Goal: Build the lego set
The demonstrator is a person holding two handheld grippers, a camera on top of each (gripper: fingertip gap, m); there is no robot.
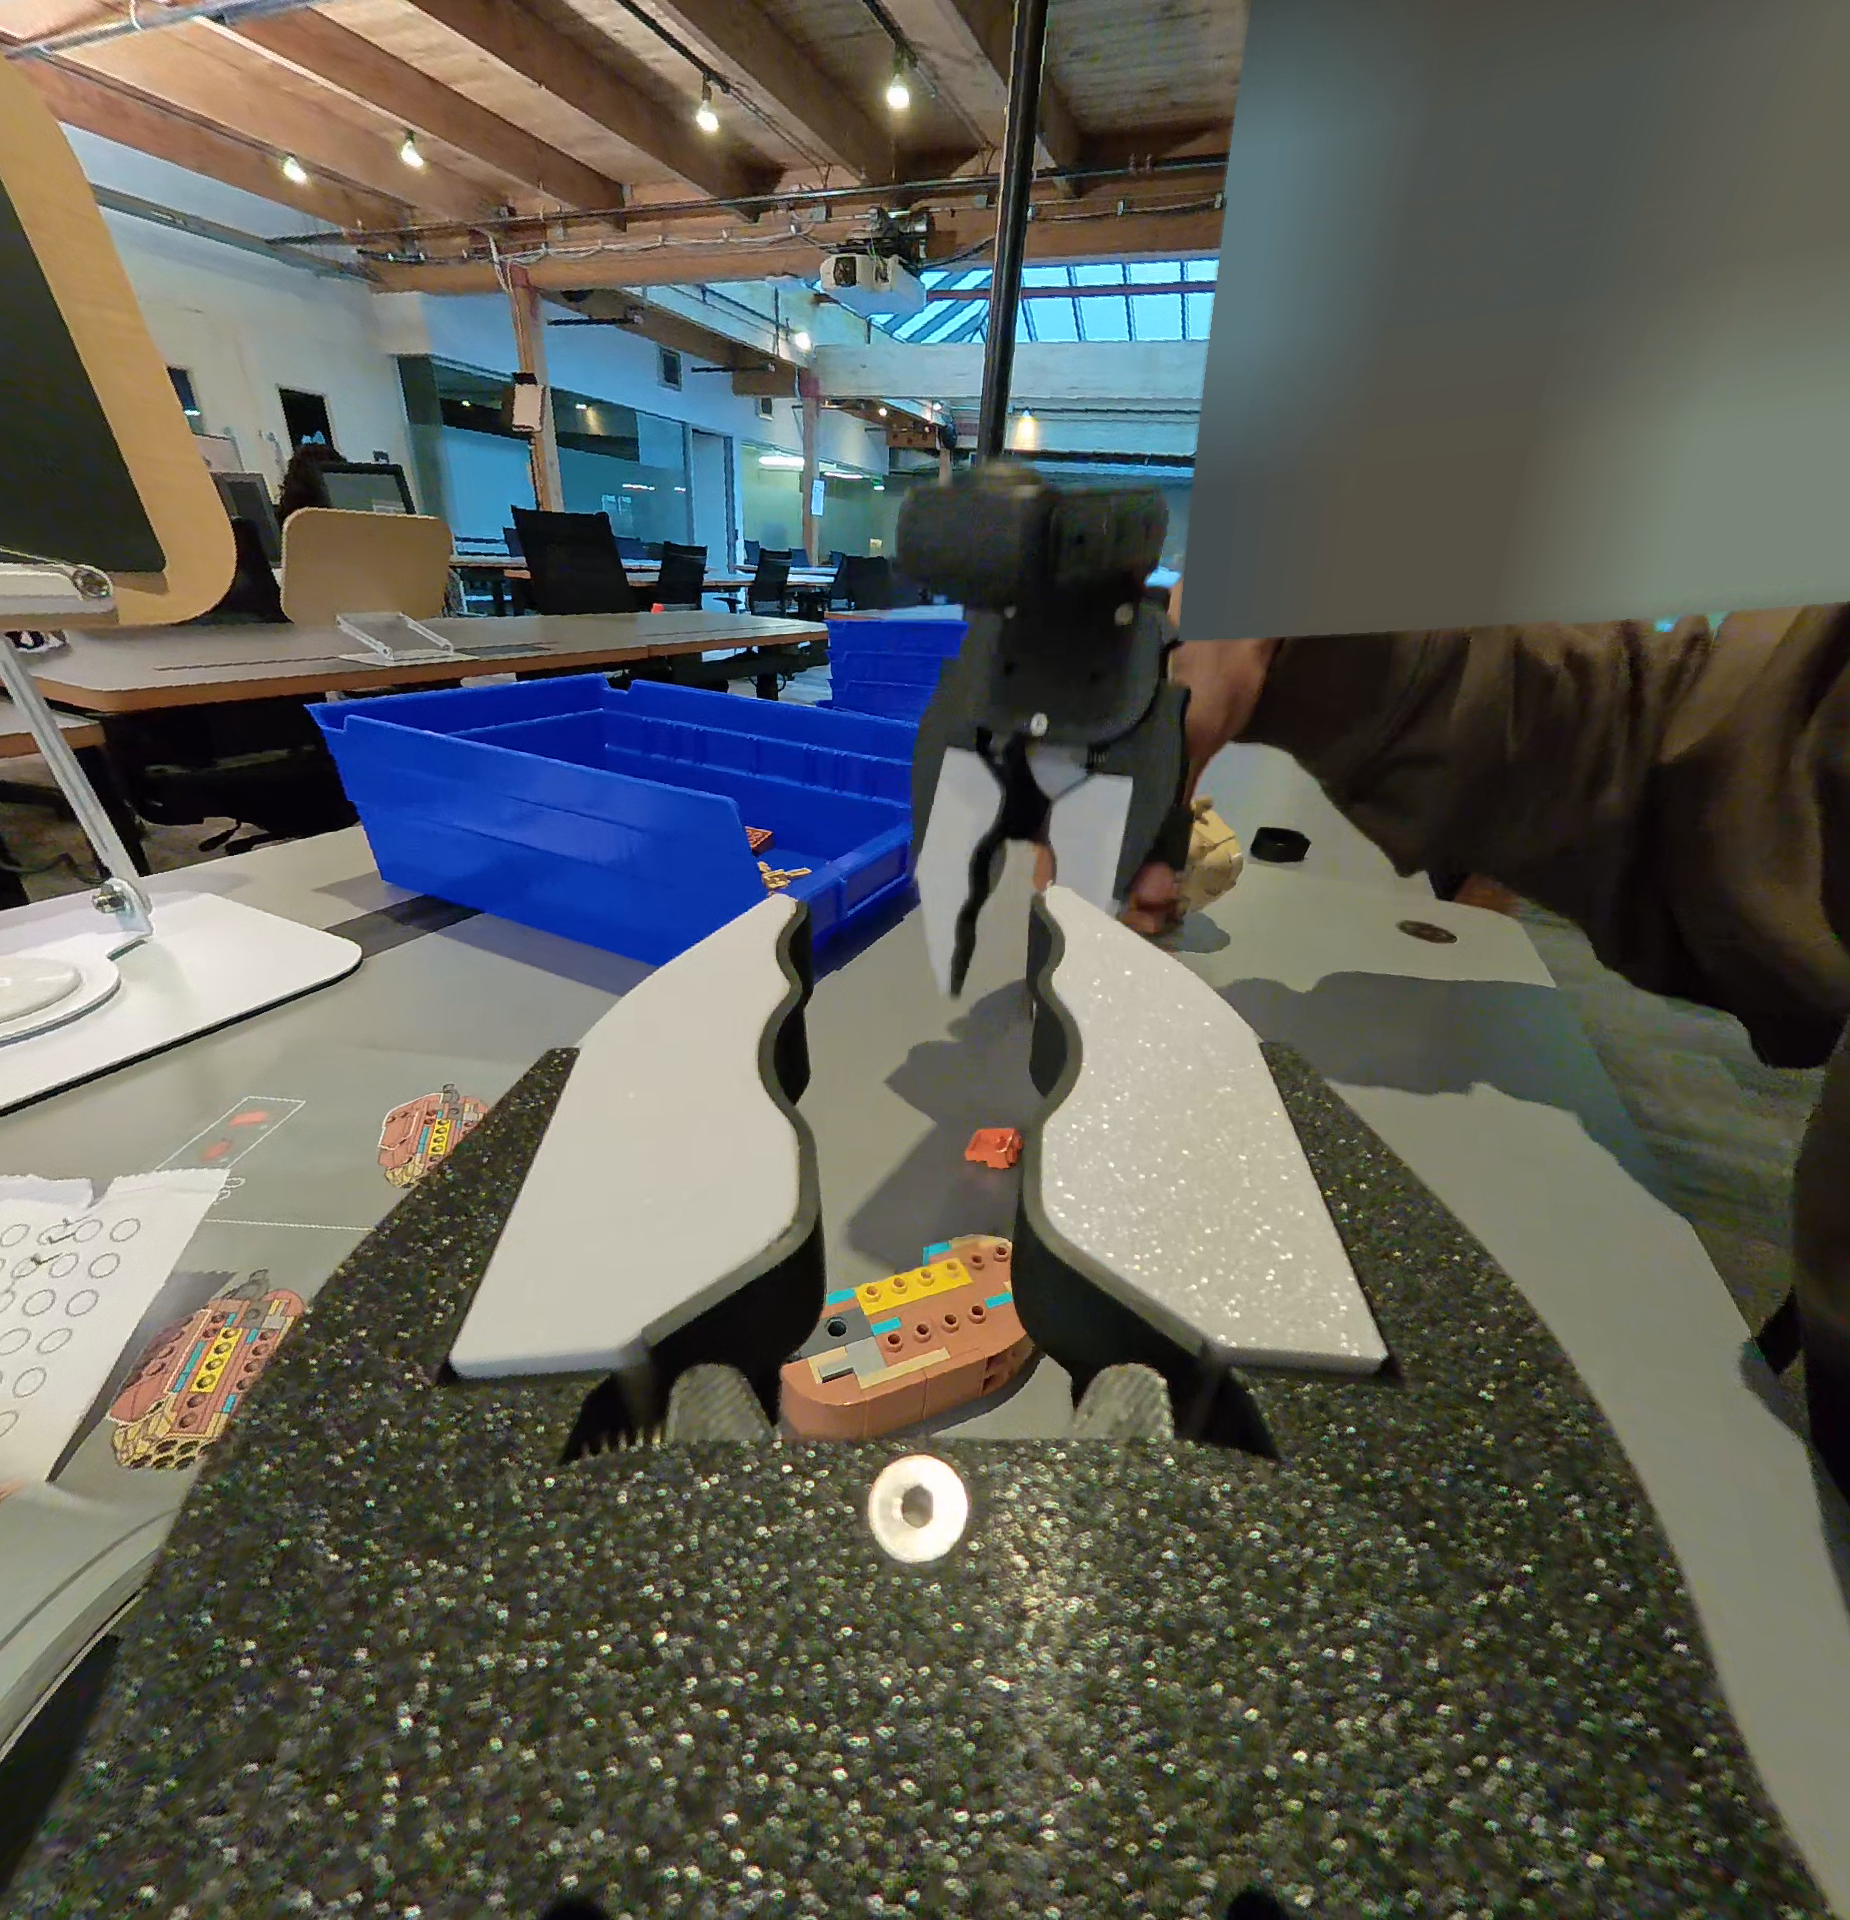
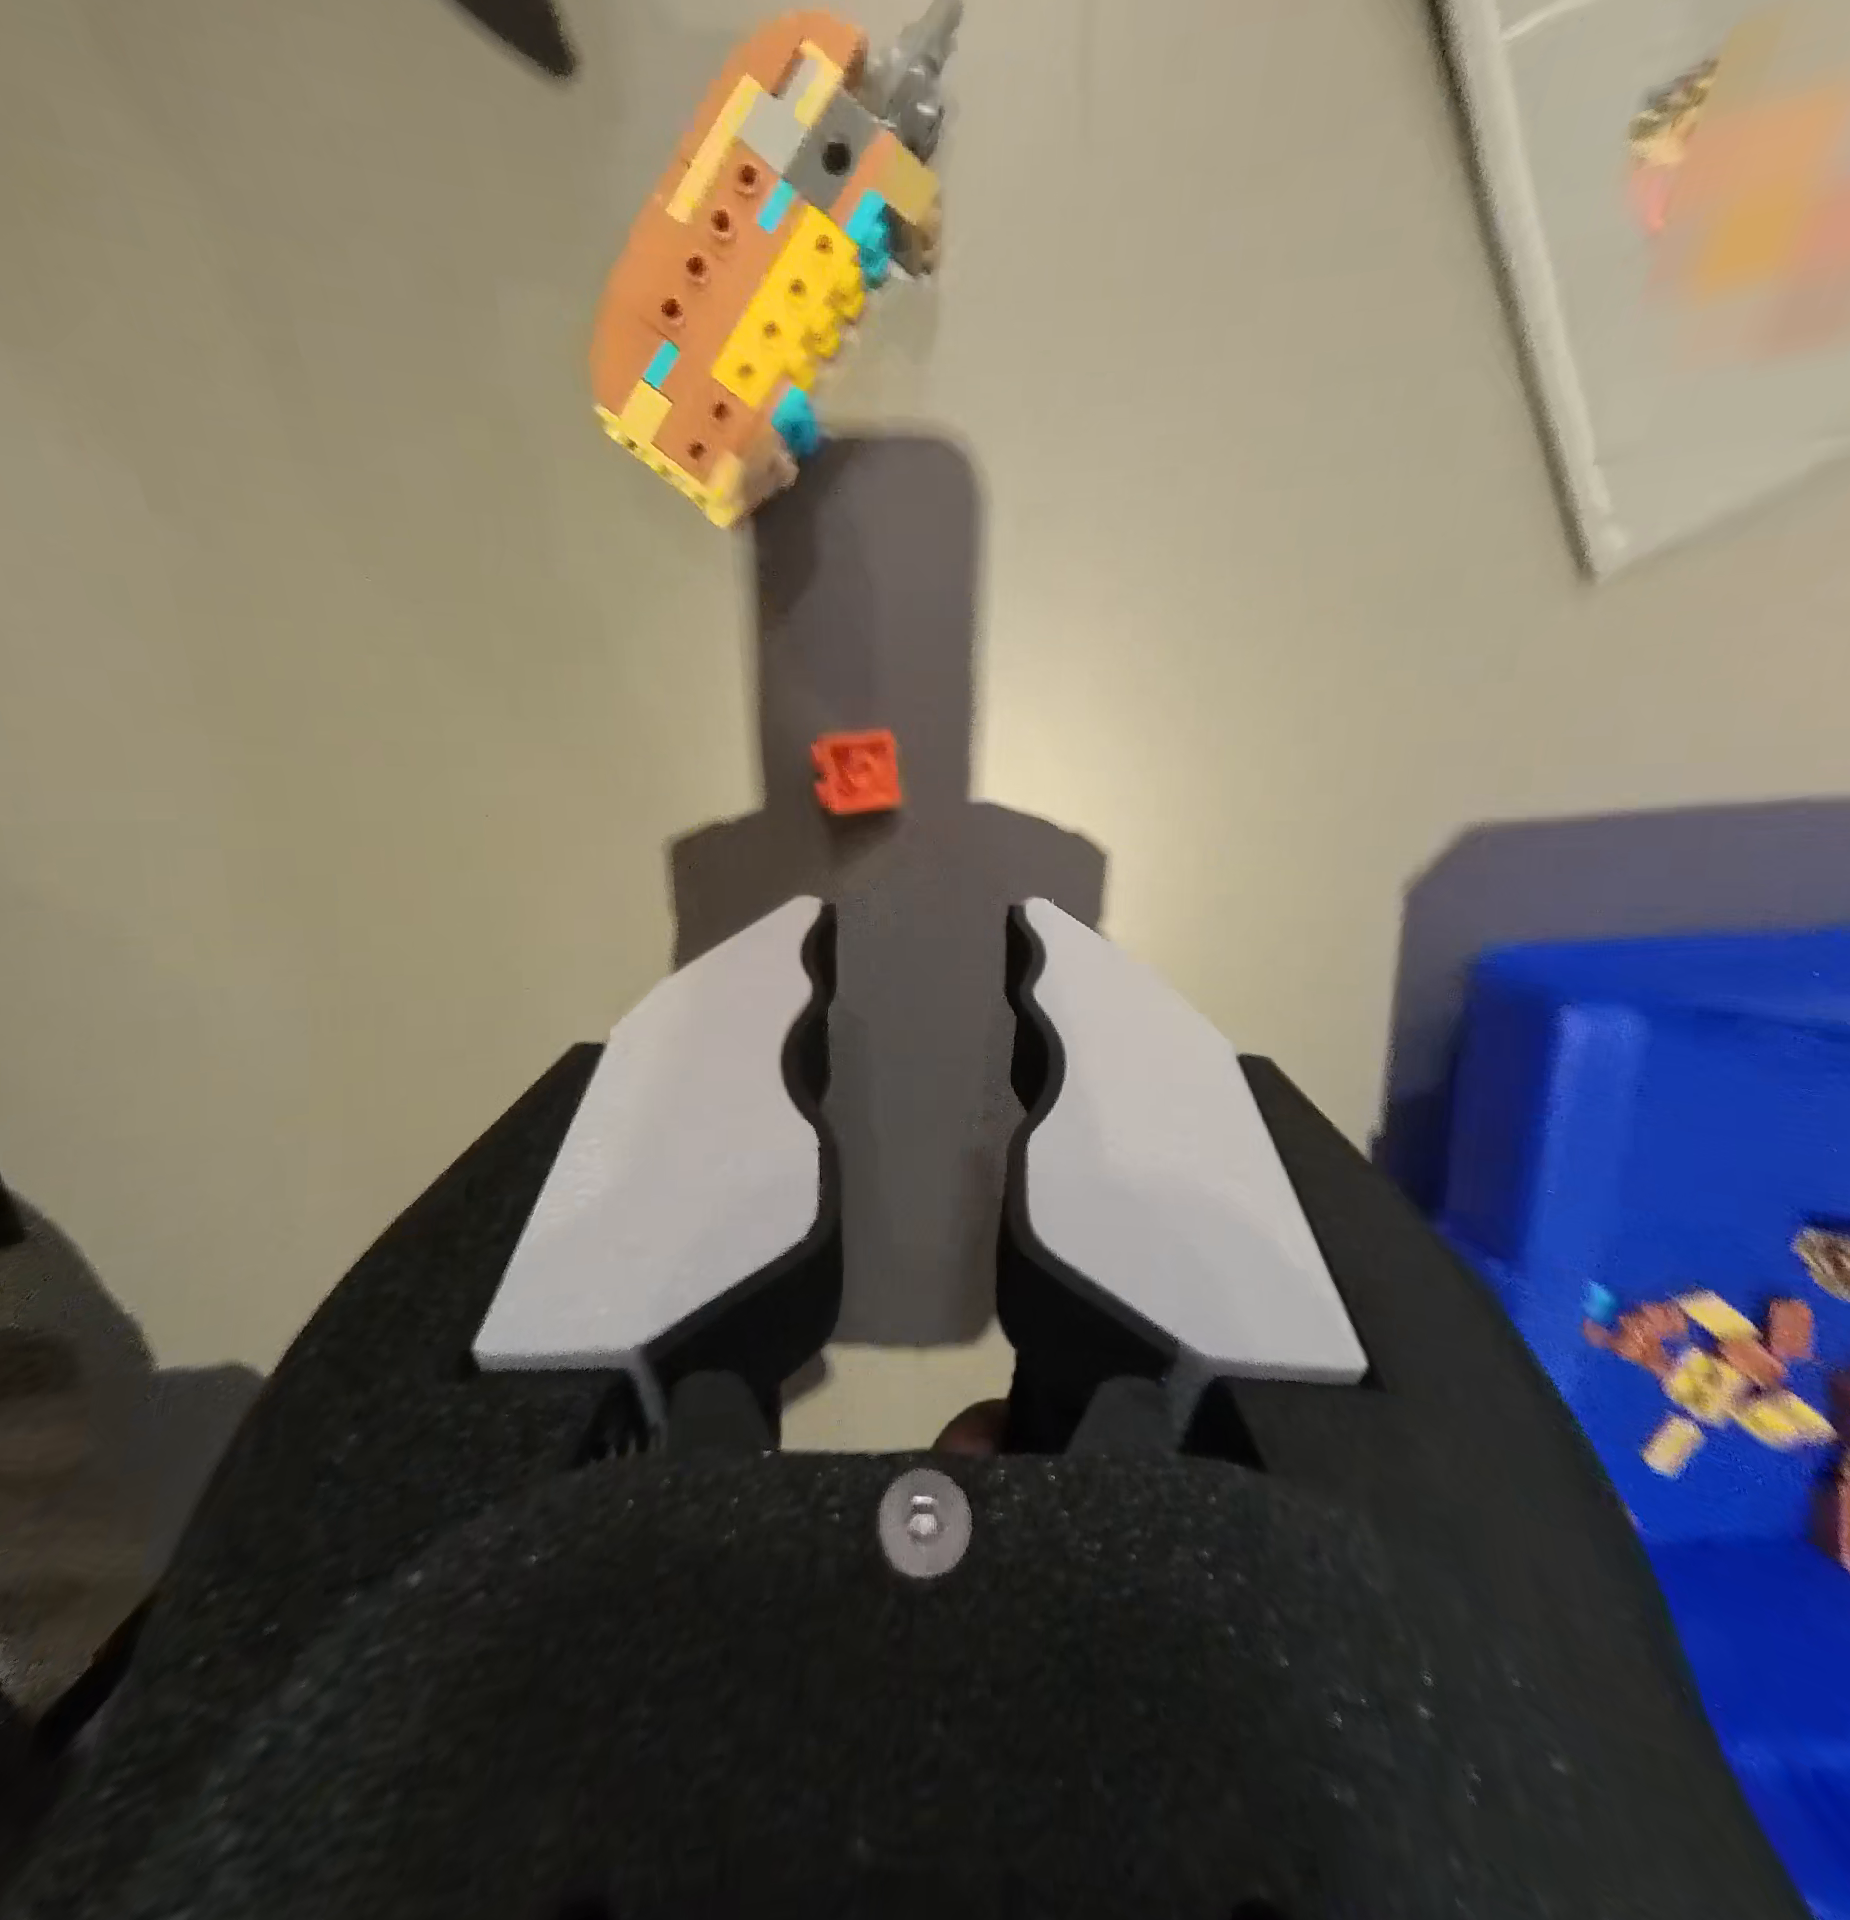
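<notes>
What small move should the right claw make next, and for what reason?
Probably lower the right claw over the small red brick and close. The claw is open and empty, the brick lies loose on the table just beyond its tips, apart from the partly built model.

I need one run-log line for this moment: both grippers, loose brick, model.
left gripper: open, empty | right gripper: open, empty, above red brick | red brick: loose on table | model: on table, untouched

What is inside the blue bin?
Loose small bricks, brown and yellow, lie on the floor of the blue bin. The picture is blurry, and the bin runs past the edge, so the rest stays hidden.
</notes>
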